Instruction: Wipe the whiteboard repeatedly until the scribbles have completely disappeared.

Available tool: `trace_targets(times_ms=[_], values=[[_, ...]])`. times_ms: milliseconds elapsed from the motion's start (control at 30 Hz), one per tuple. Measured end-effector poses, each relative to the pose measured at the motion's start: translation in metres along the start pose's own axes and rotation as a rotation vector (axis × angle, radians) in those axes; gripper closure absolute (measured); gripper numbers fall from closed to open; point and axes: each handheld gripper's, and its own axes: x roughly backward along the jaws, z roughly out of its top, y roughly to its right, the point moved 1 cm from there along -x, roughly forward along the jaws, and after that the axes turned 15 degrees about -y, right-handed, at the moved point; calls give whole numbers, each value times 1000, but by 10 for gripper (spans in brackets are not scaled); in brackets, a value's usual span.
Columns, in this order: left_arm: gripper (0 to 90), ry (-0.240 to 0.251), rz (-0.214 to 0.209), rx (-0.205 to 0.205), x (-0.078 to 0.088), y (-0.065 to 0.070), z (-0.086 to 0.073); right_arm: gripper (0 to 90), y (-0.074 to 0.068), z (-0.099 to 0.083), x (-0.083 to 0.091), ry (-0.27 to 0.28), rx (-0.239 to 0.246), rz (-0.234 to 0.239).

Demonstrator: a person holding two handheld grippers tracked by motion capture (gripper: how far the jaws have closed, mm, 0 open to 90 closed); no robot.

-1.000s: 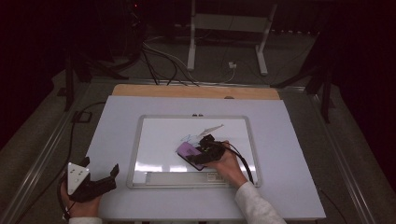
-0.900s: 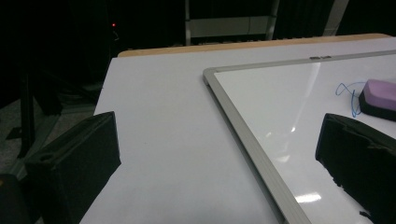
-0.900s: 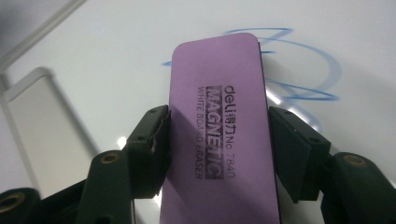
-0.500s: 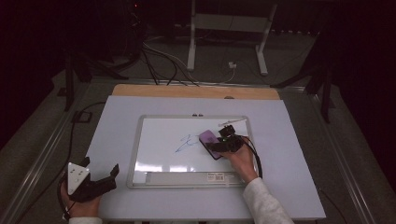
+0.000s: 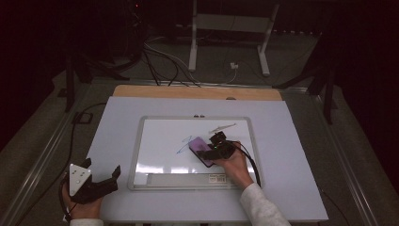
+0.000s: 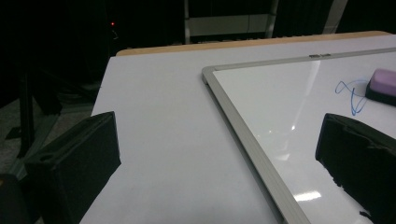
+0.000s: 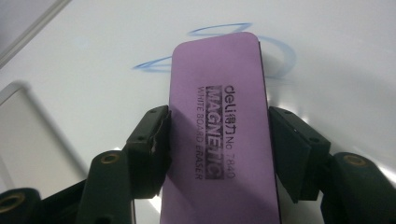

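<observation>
A purple whiteboard eraser lies flat on the whiteboard, and my right gripper is shut on its long sides. In the right gripper view the eraser reads "MAGNETIC WHITE BOARD ERASER", with both jaws pressed against its edges. A blue scribble sits just left of the eraser, and the blue scribble peeks out past its far end. My left gripper rests open at the table's front left, off the board. Its view shows the board's frame, the scribble and the eraser.
A pale marker lies on the board behind the right hand. The white table top surrounds the board, with a wooden strip along its far edge. Cables and a stand's legs are on the floor beyond.
The right gripper carried the eraser rightward over the board, then back left toward the blue scribble. The left gripper stayed still.
</observation>
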Motion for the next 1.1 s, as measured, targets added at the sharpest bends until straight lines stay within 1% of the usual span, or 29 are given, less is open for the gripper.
trace_targets(times_ms=[67,133,200,233,333,433,467,500,567,600,667,733,800,833,900,933,1033,1100], values=[[6,0,-1,1,0,0,0,416,-7,0,-2,-13,33,13],[6,1,-1,-1,0,0,0,416,-6,1,-2,-12,32,21],[6,5,-2,1,1,0,0,416,-3,1,-1,-9,21,3],[6,5,-1,2,1,0,0,416,0,1,0,-7,3,-8],[6,6,-1,3,1,-1,0,417,14,1,4,11,-62,-37],[6,6,0,4,1,-1,0,417,32,-1,11,26,-136,-85],[6,5,0,4,1,-1,0,417,36,-2,13,31,-154,-95],[6,5,-1,3,1,-1,0,417,41,-3,15,37,-183,-105],[6,2,-2,-1,1,-1,0,417,46,-5,16,45,-207,-100],[6,1,-1,-1,0,0,0,417,45,-5,16,46,-206,-106],[6,0,-1,-2,0,0,0,417,40,-4,15,43,-192,-117],[6,0,-1,-3,0,1,0,417,36,-3,13,39,-166,-90],[6,1,-1,-3,0,1,0,417,29,-1,9,39,-142,-74],[6,0,-1,-3,0,1,0,417,24,0,7,35,-121,-58],[6,-1,-1,-2,-1,1,0,417,16,1,3,30,-91,-42],[6,-1,-2,-2,-1,1,0,417,9,2,1,25,-58,-29],[6,0,-2,-2,0,1,0,417,-6,3,-4,4,14,5],[6,0,-1,-3,0,0,0,417,-12,4,-6,-5,42,18]])
